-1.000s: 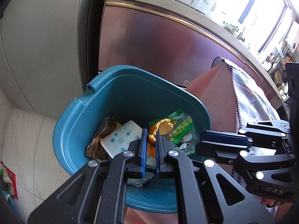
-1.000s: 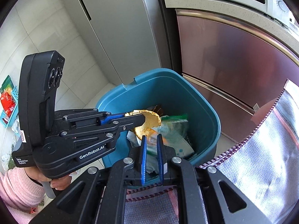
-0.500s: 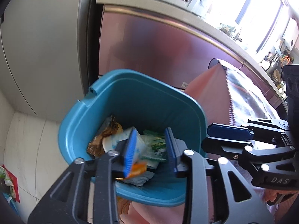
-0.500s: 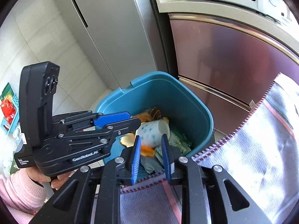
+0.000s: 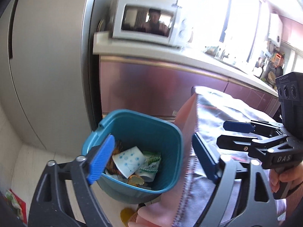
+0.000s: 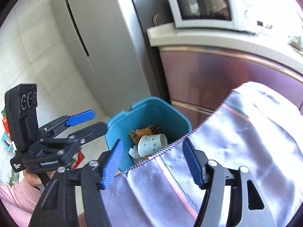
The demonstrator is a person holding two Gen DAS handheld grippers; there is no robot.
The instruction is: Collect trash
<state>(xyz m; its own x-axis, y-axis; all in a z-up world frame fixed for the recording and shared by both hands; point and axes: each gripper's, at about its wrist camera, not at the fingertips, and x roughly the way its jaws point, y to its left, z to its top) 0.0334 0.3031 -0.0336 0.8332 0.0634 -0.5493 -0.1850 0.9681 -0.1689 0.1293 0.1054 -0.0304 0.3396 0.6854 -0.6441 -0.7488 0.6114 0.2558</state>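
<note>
1. Trash [image 5: 132,160] sits inside the teal bin [image 5: 162,130] on the floor, beside the table edge and in front of the maroon cabinet [image 5: 151,89].
2. Left gripper [image 5: 153,158]: jaws opening, wide apart, nothing between the pads; bin contents only show through the gap.
3. Right gripper [image 6: 153,163]: jaws opening, also empty; it hangs over the cloth edge with the bin just past it.
4. In the bin: a white cup with blue dots [image 6: 151,143] lying on its side, a green-and-white wrapper [image 5: 150,163], a brown wrapper [image 6: 145,130], orange peel pieces [image 5: 135,179]. Lower layers are hidden under these.
5. From the right wrist view the grey cloth [image 6: 236,151] cuts off the near half of the bin.
6. A yellow scrap [image 5: 126,213] lies on the floor below the bin, partly cut off; can't tell what it is.
7. Microwave [image 6: 204,7] on the counter and the fridge [image 6: 98,43] are motion-blurred; counter clutter at far right is overexposed, unreadable.
8. Pink sleeve [image 6: 15,196] visible behind the left gripper's handle.
</note>
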